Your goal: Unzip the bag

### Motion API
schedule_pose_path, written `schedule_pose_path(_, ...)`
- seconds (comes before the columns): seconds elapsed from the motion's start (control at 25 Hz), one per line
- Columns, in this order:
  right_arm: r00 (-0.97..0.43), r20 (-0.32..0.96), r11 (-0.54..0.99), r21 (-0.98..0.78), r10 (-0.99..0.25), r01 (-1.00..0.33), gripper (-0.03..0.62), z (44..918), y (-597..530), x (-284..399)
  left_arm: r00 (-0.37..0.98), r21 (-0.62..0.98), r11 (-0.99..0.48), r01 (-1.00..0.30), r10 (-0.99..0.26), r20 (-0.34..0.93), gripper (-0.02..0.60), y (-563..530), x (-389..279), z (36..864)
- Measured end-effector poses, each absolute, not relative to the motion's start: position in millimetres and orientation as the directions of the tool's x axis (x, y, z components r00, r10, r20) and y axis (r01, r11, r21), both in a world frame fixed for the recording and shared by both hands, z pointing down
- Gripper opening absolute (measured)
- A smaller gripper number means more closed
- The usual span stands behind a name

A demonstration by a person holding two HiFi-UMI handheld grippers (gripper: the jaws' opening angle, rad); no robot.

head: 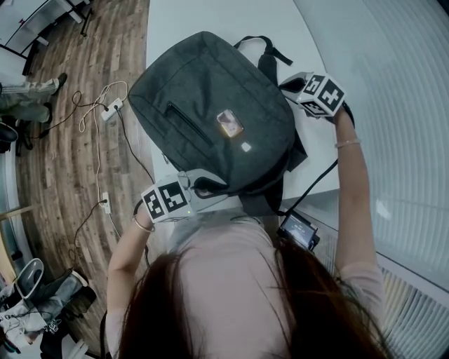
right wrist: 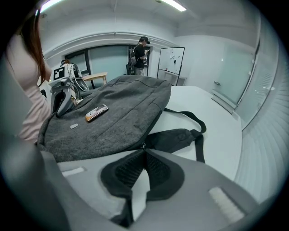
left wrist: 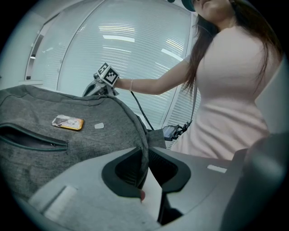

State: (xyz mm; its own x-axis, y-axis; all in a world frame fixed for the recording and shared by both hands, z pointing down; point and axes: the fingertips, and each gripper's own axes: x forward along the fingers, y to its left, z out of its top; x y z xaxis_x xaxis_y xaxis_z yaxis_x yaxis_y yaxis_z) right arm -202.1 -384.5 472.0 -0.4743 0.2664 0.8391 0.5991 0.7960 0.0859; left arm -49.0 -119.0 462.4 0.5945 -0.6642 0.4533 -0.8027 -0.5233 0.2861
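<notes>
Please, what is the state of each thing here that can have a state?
backpack: lying flat on the table.
front pocket zipper: closed.
left gripper: shut on the backpack's edge.
right gripper: shut on the zipper pull.

**Setting:** office or lab workroom.

**Shown by:**
- A white surface (head: 210, 17), bounded along its right edge by striped glass partitioning (head: 400, 105).
- A wood-pattern floor (head: 91, 63), on which a power strip (head: 111, 109) and loose cables (head: 95, 140) are laid.
- A whiteboard (right wrist: 171, 61), ceiling strip lights (right wrist: 174, 4) and a further desk (right wrist: 97, 76), seen beyond the surface's far edge.
</notes>
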Motion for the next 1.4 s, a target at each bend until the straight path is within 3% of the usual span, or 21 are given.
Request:
schedule_pose_path(0.68,-0.417,0.876,0.724,0.123,0.242,0.679,0.012,485,-378,-230,0.593,0.319,-0.5,-0.805,-0.673,0.442,0.06,-127,-44,474)
schedule_pose_path(1.4,-0.525,0.824,0.766,0.194,0.211,0.612,0.015,496,-379,-243,0.548,0.337,-0.435,-0.835,-0.711,0.44,0.063,-138,-43,483)
